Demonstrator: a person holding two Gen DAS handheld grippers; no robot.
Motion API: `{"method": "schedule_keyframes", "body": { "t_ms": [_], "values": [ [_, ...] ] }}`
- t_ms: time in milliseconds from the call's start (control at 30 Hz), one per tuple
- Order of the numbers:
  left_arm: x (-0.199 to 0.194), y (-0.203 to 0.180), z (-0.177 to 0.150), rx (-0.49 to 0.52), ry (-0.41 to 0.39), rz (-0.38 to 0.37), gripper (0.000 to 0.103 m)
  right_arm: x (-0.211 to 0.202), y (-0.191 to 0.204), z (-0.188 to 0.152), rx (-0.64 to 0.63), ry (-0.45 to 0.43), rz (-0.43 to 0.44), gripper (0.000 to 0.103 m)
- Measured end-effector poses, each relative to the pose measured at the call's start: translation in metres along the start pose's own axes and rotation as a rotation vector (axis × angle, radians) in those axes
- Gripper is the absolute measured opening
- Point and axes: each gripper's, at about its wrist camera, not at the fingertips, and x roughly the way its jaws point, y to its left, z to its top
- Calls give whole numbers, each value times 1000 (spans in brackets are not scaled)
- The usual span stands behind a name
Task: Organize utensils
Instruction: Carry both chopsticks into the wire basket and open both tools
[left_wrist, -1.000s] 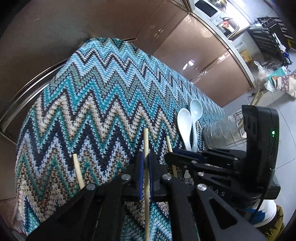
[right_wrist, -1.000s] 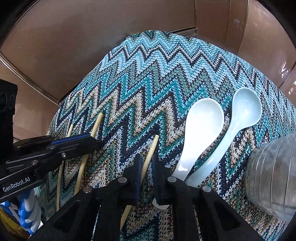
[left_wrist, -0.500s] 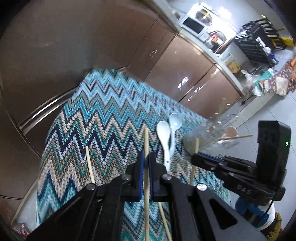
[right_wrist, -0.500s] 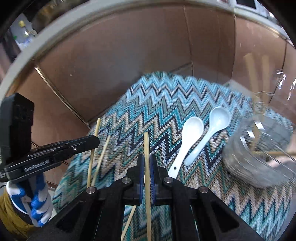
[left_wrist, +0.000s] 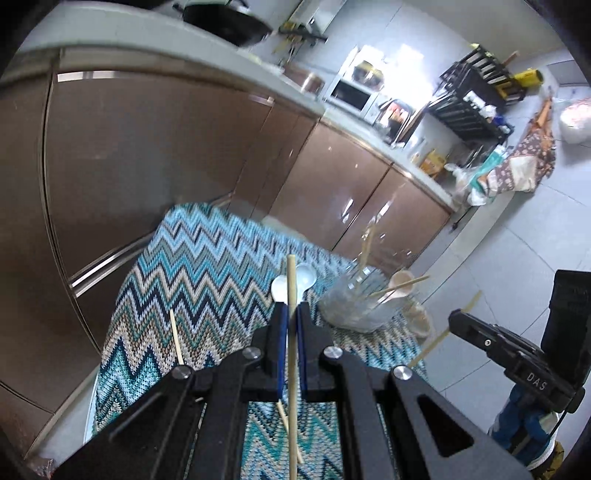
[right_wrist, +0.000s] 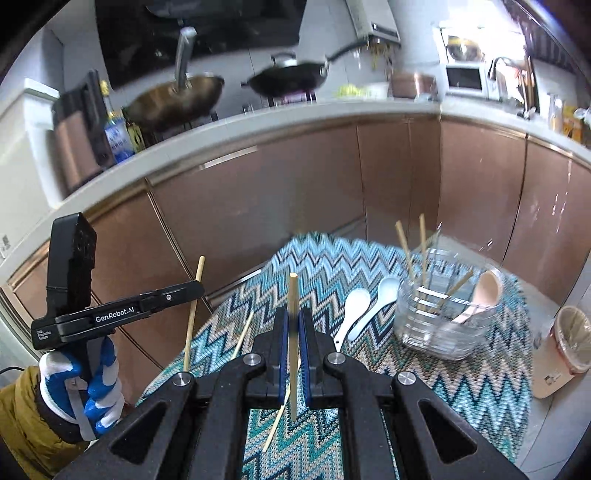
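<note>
My left gripper (left_wrist: 291, 306) is shut on a pale wooden chopstick (left_wrist: 291, 273), held well above the zigzag cloth (left_wrist: 192, 280). My right gripper (right_wrist: 293, 312) is shut on a second chopstick (right_wrist: 293, 291), also in the air. Each gripper shows in the other's view, the right gripper (left_wrist: 458, 319) off to the right and the left gripper (right_wrist: 197, 288) off to the left. Two white spoons (right_wrist: 356, 304) lie side by side on the cloth. Beside them stands a clear container (right_wrist: 439, 328) holding chopsticks and a wooden spoon. Loose chopsticks (right_wrist: 243, 332) lie on the cloth below.
Brown kitchen cabinets (right_wrist: 280, 206) close off the far side of the small table. The counter above them carries woks (right_wrist: 288, 74) and a microwave (right_wrist: 465, 79). A lined bin (right_wrist: 565, 347) stands on the floor at the right. A gloved hand (right_wrist: 81, 387) holds the left gripper.
Both grippers rose and drew back from the cloth, each lifting a chopstick. The right jaws closed on theirs first. The container and kitchen counter came into view.
</note>
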Motion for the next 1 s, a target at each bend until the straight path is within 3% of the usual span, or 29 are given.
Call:
{"method": "schedule_keyframes", "body": {
  "t_ms": [233,433,700,833,1000],
  "values": [
    [-24,-36,22,35,-105,-29,5,-61,-7,16,-27,-135,-43,6],
    [-12,-79,56,58,-192,-73,5,-83,-25,41,-46,-252,-101,6],
    [46,-138,113,59,-361,-129,5,-60,-66,80,-72,-336,-146,6],
    [93,-156,121,70,-415,-107,5,-29,-90,84,-59,-318,-149,6],
    [153,-161,117,57,-426,-72,5,7,-115,79,-55,-267,-183,6]
  ]
}}
